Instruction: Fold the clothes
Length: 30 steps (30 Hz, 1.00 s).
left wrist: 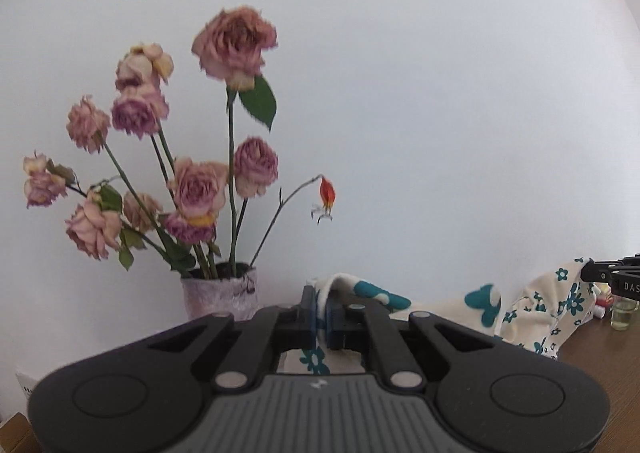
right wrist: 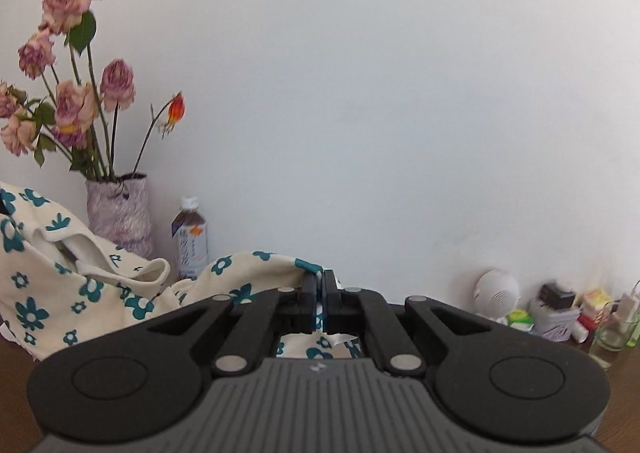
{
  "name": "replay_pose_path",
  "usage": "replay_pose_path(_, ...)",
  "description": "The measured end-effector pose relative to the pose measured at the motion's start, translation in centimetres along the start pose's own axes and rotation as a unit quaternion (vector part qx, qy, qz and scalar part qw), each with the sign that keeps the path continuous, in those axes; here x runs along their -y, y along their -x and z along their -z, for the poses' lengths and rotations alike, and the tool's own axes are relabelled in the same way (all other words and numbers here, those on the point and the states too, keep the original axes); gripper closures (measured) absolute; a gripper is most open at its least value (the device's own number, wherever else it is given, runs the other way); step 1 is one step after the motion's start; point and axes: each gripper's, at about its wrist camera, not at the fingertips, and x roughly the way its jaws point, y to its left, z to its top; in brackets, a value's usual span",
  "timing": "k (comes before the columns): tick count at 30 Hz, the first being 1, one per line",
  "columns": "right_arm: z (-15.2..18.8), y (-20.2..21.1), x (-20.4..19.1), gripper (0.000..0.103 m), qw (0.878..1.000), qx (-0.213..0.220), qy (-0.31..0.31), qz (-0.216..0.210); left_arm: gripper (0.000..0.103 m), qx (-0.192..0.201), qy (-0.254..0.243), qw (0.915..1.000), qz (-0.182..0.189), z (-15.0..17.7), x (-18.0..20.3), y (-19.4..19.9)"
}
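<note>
Where both tongs (left wrist: 320,303) (right wrist: 320,293) pinch the floral garment (right wrist: 60,293), its lower part is hidden.

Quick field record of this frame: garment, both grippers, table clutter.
garment: cream cloth with teal flower print, lifted off the brown wooden table, sagging between the grippers
left gripper: shut on an edge of the cloth
right gripper: shut on another edge
backdrop: mottled purple vase of faded pink roses by the white wall
clutter: plastic drink bottle, clear glass, white round speaker
</note>
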Motion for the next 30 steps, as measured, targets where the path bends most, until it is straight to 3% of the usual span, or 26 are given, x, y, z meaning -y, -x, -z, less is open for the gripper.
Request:
replay_pose_path(6,-2.6,7.1,5.2,0.102,0.998,0.05,-0.007,0.028,0.1,0.028,-0.007,0.9982,0.052,-1.0,2.8,7.1)
replay_pose_path(9,-1.7,11.6,6.8,0.102,0.998,0.06,0.01,0.029,0.1,0.013,-0.015,0.9964,0.082,1.3,4.2,10.9)
replay_pose_path(11,0.0,14.5,7.7,0.102,0.998,0.055,0.027,0.029,0.1,-0.024,-0.016,0.9941,0.105,4.2,5.1,13.1)
replay_pose_path(17,9.0,20.6,9.6,0.102,0.997,-0.066,0.03,0.018,0.1,-0.171,-0.004,0.974,0.149,13.9,6.9,16.8)
replay_pose_path(23,17.4,23.2,10.9,0.102,0.987,-0.156,-0.031,0.014,0.1,-0.216,0.021,0.9678,0.127,17.6,6.2,18.8)
replay_pose_path(30,21.2,24.9,11.1,0.102,0.978,-0.192,-0.075,0.016,0.099,-0.256,0.016,0.9608,0.106,19.4,5.6,20.0)
